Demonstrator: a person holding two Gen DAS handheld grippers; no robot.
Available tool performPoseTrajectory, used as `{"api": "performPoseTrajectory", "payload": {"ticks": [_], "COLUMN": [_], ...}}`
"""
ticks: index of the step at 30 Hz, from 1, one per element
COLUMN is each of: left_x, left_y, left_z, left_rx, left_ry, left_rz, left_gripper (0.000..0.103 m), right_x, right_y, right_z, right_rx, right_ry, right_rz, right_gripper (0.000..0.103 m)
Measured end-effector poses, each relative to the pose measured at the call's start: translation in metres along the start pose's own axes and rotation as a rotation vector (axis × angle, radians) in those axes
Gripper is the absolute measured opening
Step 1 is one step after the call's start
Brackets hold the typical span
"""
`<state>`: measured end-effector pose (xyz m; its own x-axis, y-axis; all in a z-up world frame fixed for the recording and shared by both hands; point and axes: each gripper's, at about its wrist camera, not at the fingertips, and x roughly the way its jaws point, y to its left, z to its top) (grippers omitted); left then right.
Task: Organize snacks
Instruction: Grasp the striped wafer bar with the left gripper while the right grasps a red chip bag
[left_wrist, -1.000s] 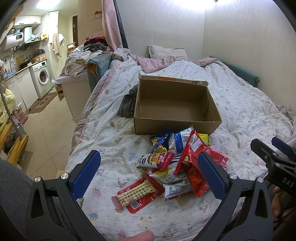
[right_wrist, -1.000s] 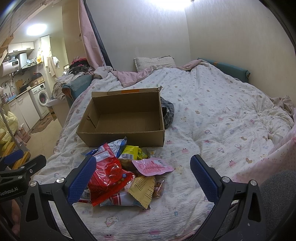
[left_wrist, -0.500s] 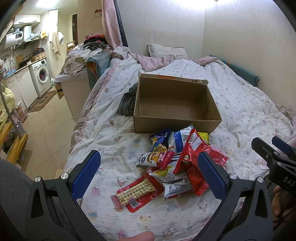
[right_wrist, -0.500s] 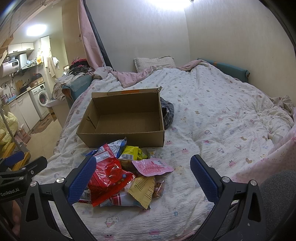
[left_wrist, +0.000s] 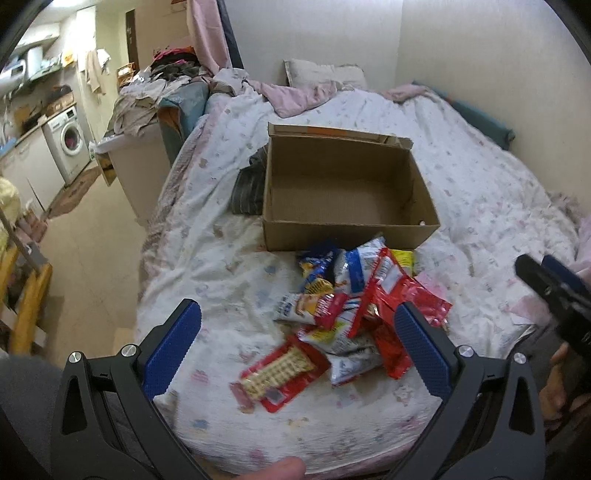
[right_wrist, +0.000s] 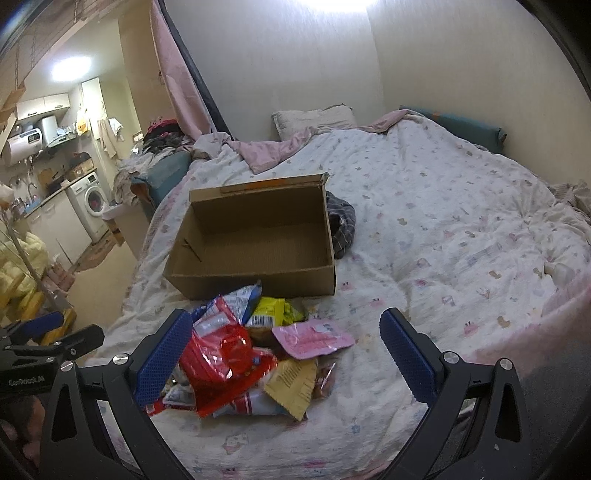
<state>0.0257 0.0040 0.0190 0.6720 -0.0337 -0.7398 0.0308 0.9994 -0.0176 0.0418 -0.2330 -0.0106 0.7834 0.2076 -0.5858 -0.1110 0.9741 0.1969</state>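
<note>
A pile of snack packets (left_wrist: 354, 310) lies on the bed in front of an open, empty cardboard box (left_wrist: 343, 188). A red cracker packet (left_wrist: 280, 373) lies nearest in the left wrist view. The pile (right_wrist: 251, 354) and the box (right_wrist: 255, 240) also show in the right wrist view, with a pink packet (right_wrist: 310, 338) on top and a big red bag (right_wrist: 221, 354) at the left. My left gripper (left_wrist: 295, 350) is open and empty above the near edge of the pile. My right gripper (right_wrist: 282, 356) is open and empty over the pile.
The bed has a patterned white quilt (right_wrist: 443, 229) with a pillow (right_wrist: 314, 118) at the far end. A dark folded cloth (left_wrist: 247, 184) lies beside the box. The bed's left edge drops to the floor (left_wrist: 92, 240); a washing machine (left_wrist: 68, 142) stands beyond.
My left gripper has moved a little forward and to the right toward the pile. The right gripper has barely moved. Both stay open.
</note>
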Motion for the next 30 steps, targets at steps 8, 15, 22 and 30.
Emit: {"api": "performPoseTrajectory", "payload": {"ticks": [8, 15, 22, 30], "left_x": [0.039, 0.101, 0.150, 0.170], "left_y": [0.009, 0.020, 0.020, -0.003], "left_z": [0.020, 0.001, -0.034, -0.050], "left_rx": [0.101, 0.189, 0.261, 0.418], "left_ry": [0.209, 0.526, 0.715, 0.762], "left_rz": [-0.001, -0.023, -0.060, -0.079], "left_gripper": [0.103, 0.103, 0.103, 0.074], "right_x": [0.019, 0.044, 0.064, 0.067], "right_y": [0.005, -0.007, -0.028, -0.041], "right_z": [0.031, 0.020, 0.007, 0.002], "right_rx": [-0.047, -0.008, 0.062, 0.113], "right_ry": [0.033, 0.093, 0.207, 0.245], "right_rz": [0.051, 0.026, -0.033, -0.059], "right_gripper": [0.103, 0.103, 0.103, 0.103]}}
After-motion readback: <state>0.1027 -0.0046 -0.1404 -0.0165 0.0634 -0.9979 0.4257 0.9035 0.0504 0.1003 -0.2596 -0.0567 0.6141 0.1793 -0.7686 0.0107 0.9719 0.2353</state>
